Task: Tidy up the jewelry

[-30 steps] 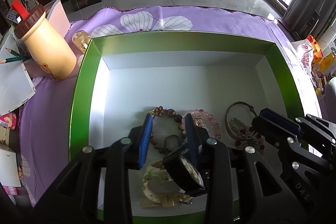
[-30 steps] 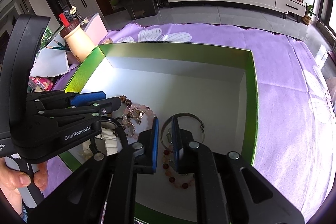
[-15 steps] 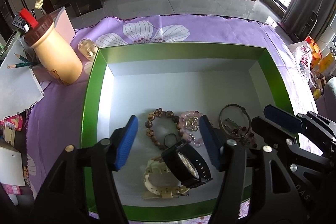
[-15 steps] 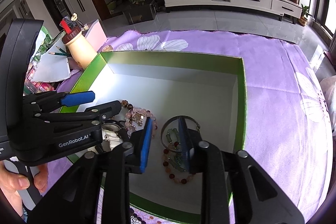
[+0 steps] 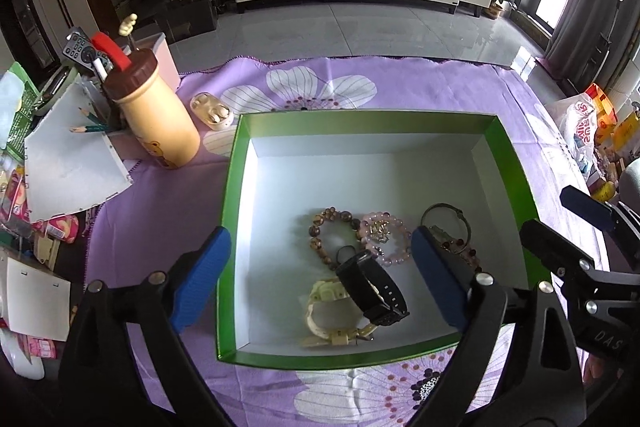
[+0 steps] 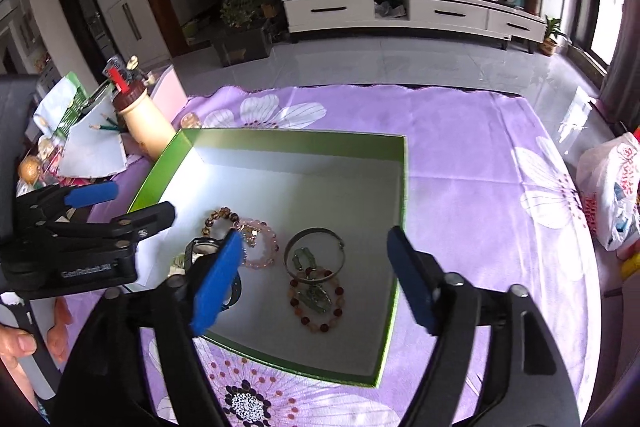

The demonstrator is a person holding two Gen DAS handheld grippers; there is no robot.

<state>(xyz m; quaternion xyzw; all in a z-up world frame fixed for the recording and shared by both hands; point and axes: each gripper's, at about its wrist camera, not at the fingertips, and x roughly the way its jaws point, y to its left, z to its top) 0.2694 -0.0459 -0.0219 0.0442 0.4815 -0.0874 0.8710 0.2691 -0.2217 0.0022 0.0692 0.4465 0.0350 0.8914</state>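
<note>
Jewelry sits bunched in the near half of the green box (image 5: 232, 227); my left tool (image 5: 320, 283) and right tool (image 6: 316, 275) have just sprung wide, empty. I fear the black watch (image 5: 372, 287), propped on the cream one (image 5: 328, 311), tips over, or the beads (image 6: 316, 303) snag the bangle (image 6: 314, 239).

In the green box (image 5: 230, 227), white inside, lie a brown bead bracelet (image 5: 326, 227), a pink bead bracelet (image 5: 386, 239) touching it, a metal bangle (image 5: 444, 219) overlapping a red bead bracelet (image 6: 318, 301), and a black watch (image 5: 372, 287) lying across a cream watch (image 5: 326, 311).
</note>
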